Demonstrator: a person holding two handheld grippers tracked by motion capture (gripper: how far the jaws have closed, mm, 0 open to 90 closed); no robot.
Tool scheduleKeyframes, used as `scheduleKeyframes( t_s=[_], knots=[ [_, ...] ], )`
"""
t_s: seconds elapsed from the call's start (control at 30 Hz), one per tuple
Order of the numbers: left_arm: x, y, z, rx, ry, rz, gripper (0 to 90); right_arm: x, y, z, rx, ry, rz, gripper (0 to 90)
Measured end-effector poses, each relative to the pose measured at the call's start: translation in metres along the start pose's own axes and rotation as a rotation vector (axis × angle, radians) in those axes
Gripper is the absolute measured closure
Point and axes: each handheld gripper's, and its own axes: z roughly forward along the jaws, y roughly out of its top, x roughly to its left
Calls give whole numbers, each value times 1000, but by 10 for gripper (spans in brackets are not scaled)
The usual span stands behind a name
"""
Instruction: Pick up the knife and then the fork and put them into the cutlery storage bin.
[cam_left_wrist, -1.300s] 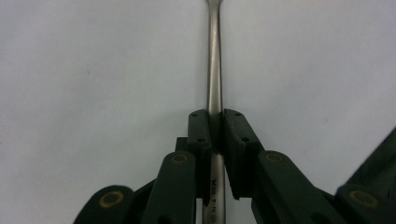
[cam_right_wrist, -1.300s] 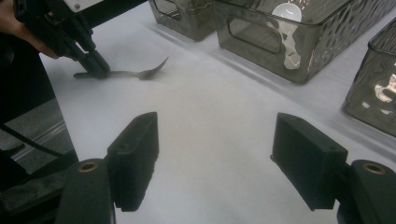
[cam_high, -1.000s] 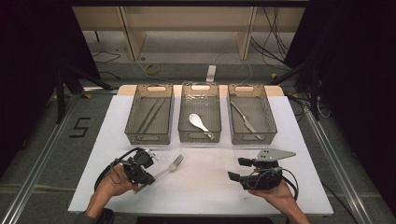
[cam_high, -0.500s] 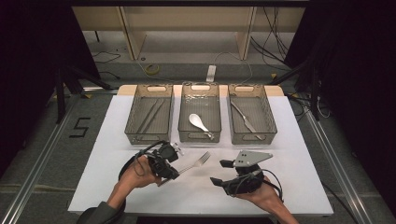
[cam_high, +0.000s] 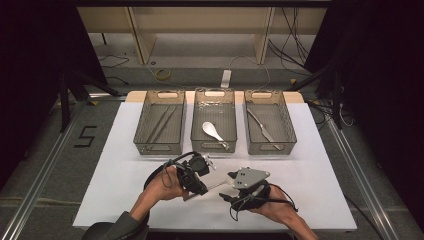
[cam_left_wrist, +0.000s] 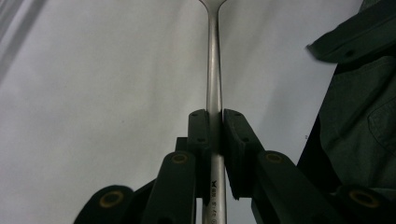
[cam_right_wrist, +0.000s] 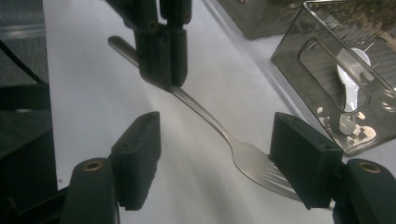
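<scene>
- Here the left gripper (cam_high: 212, 167) is pinching the handle of a metal fork (cam_right_wrist: 219, 128); in the left gripper view the two black jaws press flat against either side of the fork's shaft, which runs straight ahead of them.
- Seen from the right gripper view, the left gripper (cam_right_wrist: 161, 77) comes down from above and clamps the fork's handle near its rear end, with the stub of the handle sticking out behind the jaws.
- The fork slopes from that grip toward the right gripper (cam_right_wrist: 229, 163), and its tines lie between the right gripper's jaws, close against the right-hand pad.
- The right gripper (cam_high: 231, 187) is spread wide, its pads well apart on either side of the fork and not closed on it.
- In the high view both grippers meet near the front middle of the white worktop (cam_high: 320, 165), each held in a hand, the left hand (cam_high: 162, 182) and the right hand (cam_high: 272, 207).
- Beyond the grippers stand three clear trays in a row: the left tray (cam_high: 160, 147) holds thin dark utensils, the middle tray (cam_high: 214, 95) a white spoon (cam_high: 212, 131), the right tray (cam_high: 287, 125) a metal utensil (cam_high: 262, 128).
</scene>
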Motion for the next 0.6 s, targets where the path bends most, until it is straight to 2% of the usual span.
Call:
scheduleKeyframes(
  t_s=[0.23, 0.5, 0.57, 0.6],
  knots=[
    [-8, 7, 1, 9, -12, 35, 815, 6, 0, 12, 71, -41, -101, 406],
    [-14, 11, 3, 17, -29, 50, 815, 11, -1, 20, 124, -58, -185, 523],
    [-15, 11, 4, 10, -42, 49, 815, 12, -2, 22, 135, -60, -219, 553],
    [-15, 11, 5, 5, -53, 44, 815, 13, -2, 23, 144, -60, -221, 574]
  ],
)
